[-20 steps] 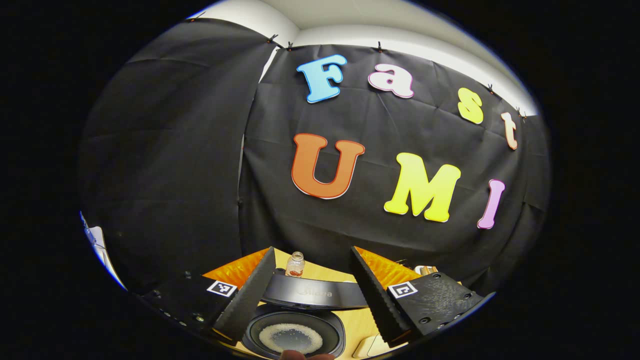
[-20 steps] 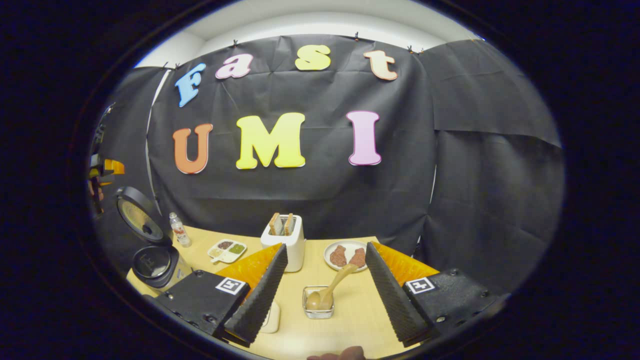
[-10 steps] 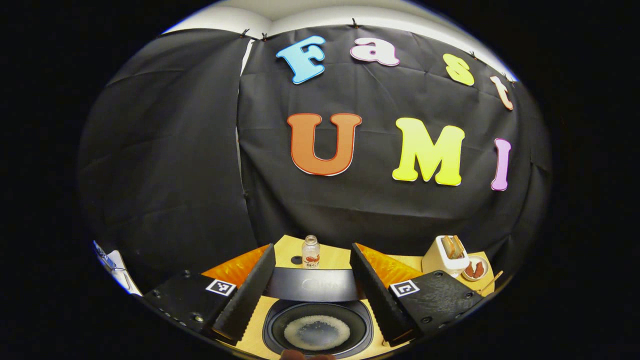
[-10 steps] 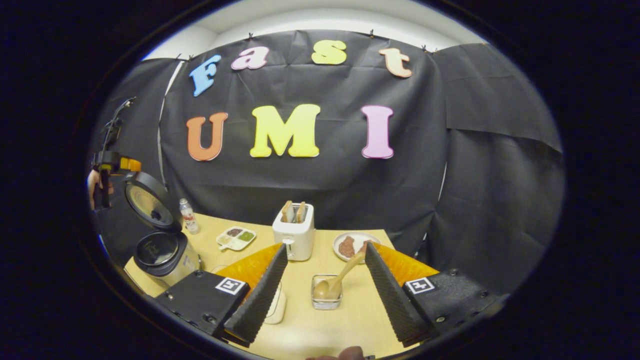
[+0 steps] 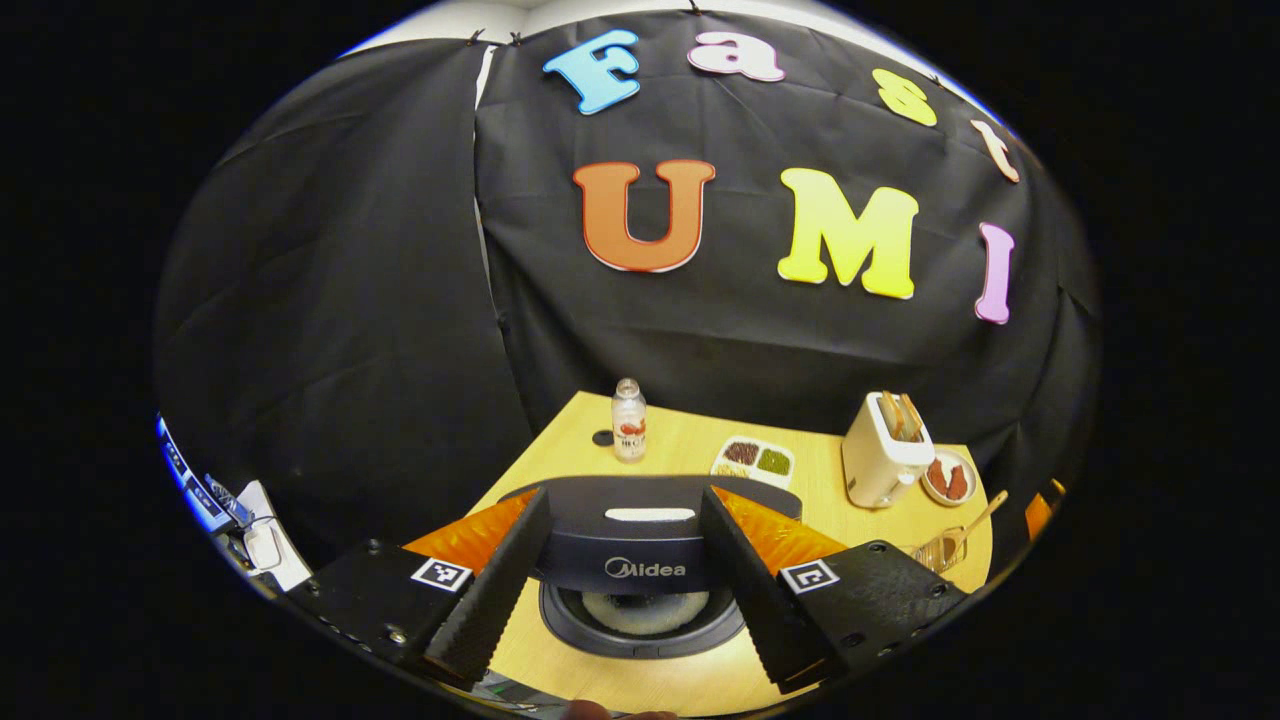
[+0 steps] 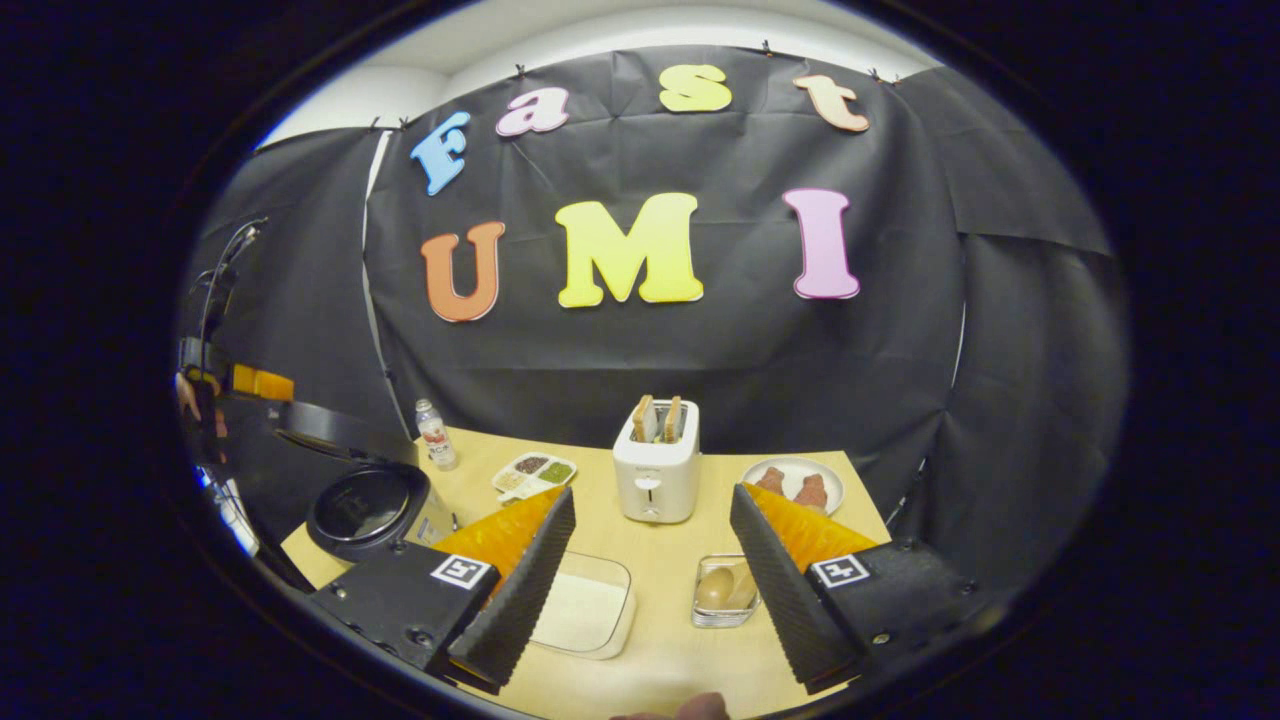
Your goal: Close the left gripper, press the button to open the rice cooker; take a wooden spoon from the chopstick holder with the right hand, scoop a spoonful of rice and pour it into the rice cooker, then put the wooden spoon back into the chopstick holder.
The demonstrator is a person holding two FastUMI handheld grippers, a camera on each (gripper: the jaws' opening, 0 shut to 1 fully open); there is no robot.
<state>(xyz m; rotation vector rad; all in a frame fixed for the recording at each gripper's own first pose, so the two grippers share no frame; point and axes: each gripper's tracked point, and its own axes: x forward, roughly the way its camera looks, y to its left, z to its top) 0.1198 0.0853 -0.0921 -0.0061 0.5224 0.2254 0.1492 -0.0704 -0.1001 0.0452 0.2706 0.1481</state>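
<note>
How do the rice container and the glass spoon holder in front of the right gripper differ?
The rice container is wide, shallow and holds white rice; the glass holder is smaller, deeper and holds the wooden spoon. The container lies nearer the left finger, the holder nearer the right. Both are clear and rest on the table.

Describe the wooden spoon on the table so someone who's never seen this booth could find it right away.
Start at the white toaster in the middle of the table. Just in front of it, slightly right, stands a small clear holder; the spoon sits in it, bowl down. It is the one wooden utensil there, unlike the flat rice tub beside it.
</note>
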